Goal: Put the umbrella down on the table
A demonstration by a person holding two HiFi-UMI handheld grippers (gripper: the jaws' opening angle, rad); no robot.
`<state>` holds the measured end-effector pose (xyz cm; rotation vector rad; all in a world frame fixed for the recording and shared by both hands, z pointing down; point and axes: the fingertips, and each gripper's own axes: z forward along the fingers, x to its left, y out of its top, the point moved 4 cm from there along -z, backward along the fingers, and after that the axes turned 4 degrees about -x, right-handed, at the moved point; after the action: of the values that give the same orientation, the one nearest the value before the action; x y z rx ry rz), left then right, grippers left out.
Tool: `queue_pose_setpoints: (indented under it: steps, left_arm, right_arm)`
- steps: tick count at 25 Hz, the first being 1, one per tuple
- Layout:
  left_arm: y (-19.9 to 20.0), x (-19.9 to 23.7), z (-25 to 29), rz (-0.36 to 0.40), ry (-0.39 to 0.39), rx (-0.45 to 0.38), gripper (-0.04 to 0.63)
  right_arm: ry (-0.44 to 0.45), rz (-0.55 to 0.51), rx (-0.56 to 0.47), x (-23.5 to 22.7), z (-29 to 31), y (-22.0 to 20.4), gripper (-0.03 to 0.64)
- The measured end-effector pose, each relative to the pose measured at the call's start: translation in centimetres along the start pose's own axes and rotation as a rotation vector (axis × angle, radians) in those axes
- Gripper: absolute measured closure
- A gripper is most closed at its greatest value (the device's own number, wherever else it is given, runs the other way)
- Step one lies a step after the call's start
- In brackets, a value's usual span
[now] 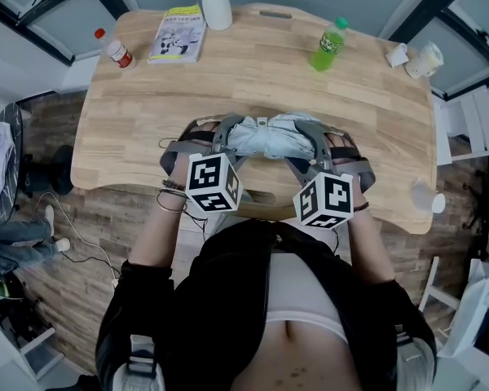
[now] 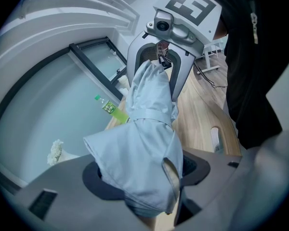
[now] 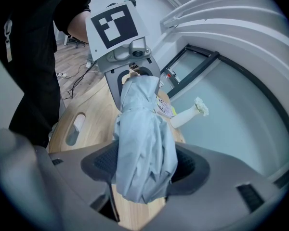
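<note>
We hold a folded pale blue-grey umbrella crosswise between our two hands, over the 6 o'clock edge of the wooden desk. It lies just toward 12 o'clock from the middle of the head view. The left tongs pinch its 9 o'clock end: in the left gripper view the bunched cloth fills the gap between the two wide-set jaws, and a strap circles the bundle farther along. The right tongs pinch the 3 o'clock end in the same way, the fabric packed between their pads in the right gripper view. Each gripper view shows the other tongs at about 12 o'clock, closed round the far end of the bundle. We cannot tell whether the umbrella touches the wood or hangs just above it. Toward the back of the desk, well apart from the umbrella, a green bottle stands at 1 o'clock, a white vase at 12 o'clock, a yellow booklet just beside the vase at 11 o'clock, a red-capped bottle at 10 o'clock, and a paper cup at 2 o'clock.
</note>
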<state>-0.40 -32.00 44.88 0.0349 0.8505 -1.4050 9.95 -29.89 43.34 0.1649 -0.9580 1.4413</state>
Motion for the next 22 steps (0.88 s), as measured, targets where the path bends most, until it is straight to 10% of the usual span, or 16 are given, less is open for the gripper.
queue_pose_setpoints:
  steps: [22]
  left_arm:
    - [-1.3,-1.1,1.1,-0.016,-0.043,0.01,0.308]
  right_arm:
    - [0.043,0.03,0.007,1.5,1.5,-0.4,0.308]
